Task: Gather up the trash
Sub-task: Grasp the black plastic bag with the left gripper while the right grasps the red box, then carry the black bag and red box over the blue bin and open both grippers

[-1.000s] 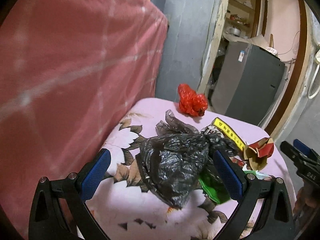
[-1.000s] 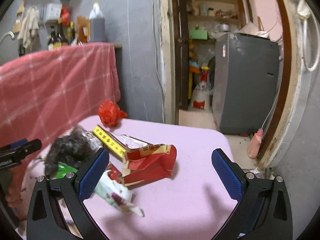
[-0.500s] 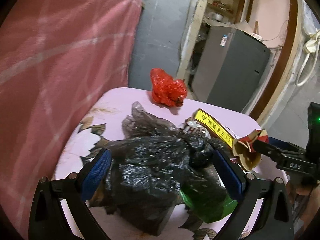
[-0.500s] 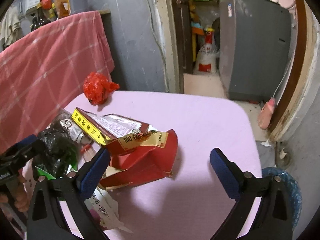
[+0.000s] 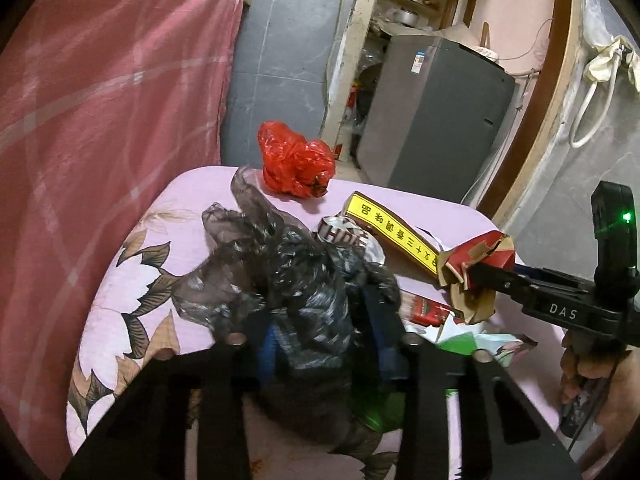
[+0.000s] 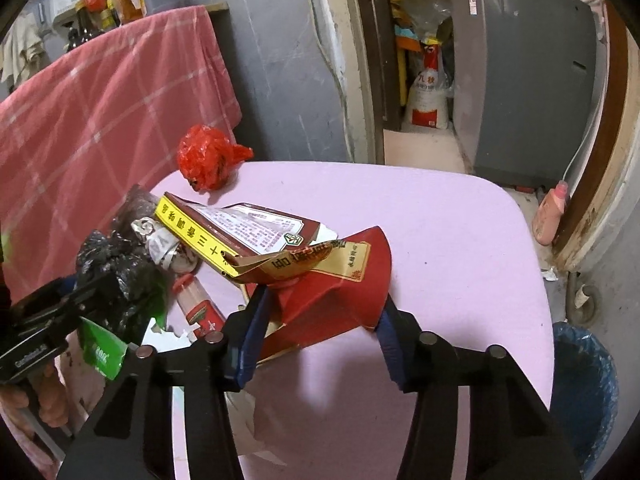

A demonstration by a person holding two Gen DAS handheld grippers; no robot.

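While both claws are closing at once on soft, crushable trash, the chief risk is a shallow bite. The left claw [image 5: 320, 344] has its blue pads sunk into the crumpled black plastic bag [image 5: 296, 280], which bulges up between them; the film is thin, glossy and slack, so the pads may catch only a loose fold, and a lift could let the bag sag, stretch or spill whatever is inside. A green wrapper [image 5: 456, 342] lies just beside the claw's right finger, partly under the bag, and could be dragged along or flicked off the tabletop [image 5: 192, 192].

The right claw [image 6: 320, 328] is closing around the torn red carton [image 6: 340, 288], its pads at the carton's two flanks. This cardboard is creased, split open and folded into an uneven wedge, so it will likely buckle rather than resist; if it collapses sideways it could slip out. A loose gold-printed flap curls up just ahead of the claw, over the flattened yellow-edged box [image 6: 240, 228], which may shift if the carton is pulled.

Farther out from both claws, a knotted red plastic bag [image 6: 208, 158] sits at the tabletop's far edge, untouched. Down to the right of the right claw, a bin lined with blue plastic [image 6: 580, 392] stands on the floor; light pieces could miss it if dropped from high up.
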